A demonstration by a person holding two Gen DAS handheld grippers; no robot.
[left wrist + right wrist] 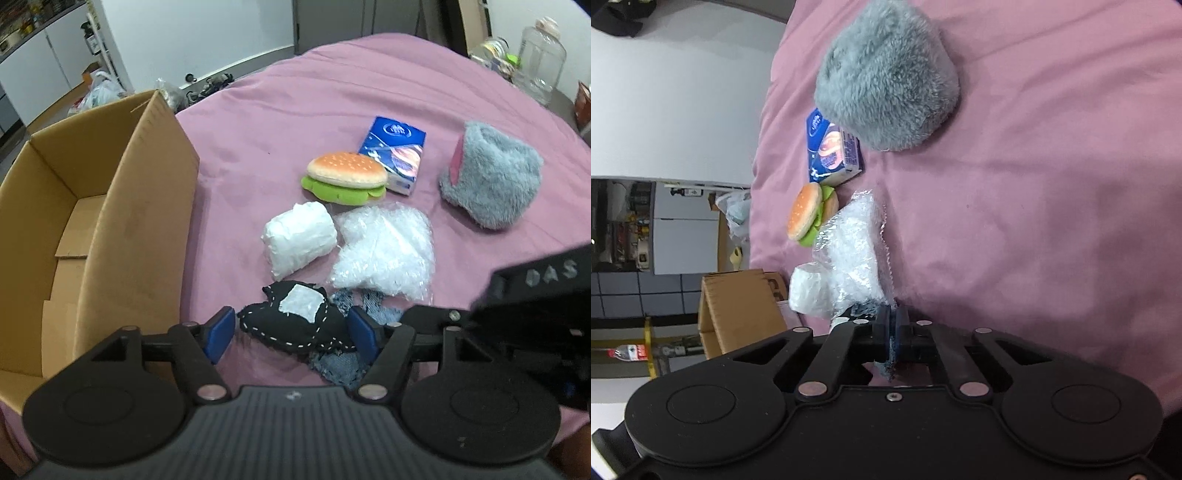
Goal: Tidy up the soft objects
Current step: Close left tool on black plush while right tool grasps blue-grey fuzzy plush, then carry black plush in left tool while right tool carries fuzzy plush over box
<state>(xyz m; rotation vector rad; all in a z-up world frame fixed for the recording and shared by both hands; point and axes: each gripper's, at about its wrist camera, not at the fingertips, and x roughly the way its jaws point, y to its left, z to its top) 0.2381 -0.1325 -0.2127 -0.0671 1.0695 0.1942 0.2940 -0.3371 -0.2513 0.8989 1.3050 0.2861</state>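
Left wrist view: left claw (291, 334) spread open around a black stitched fabric pouch (295, 319) on the pink-covered bench (369, 92); brown cardboard box (110, 206) looks empty, nothing sorted. Right wrist view: right claw (894, 332) clenched on frayed blue denim scrap (891, 360).

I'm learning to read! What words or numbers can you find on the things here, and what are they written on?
"DAS": pale letters on the black body of the right gripper, seen from the left wrist camera.
Round white logo and small print on the blue tissue pack: too blurred to read.
Dark print on the cardboard box flap: cut off, unreadable.
Red label on the bottle on the floor: too small to read.
Nothing else carries text.
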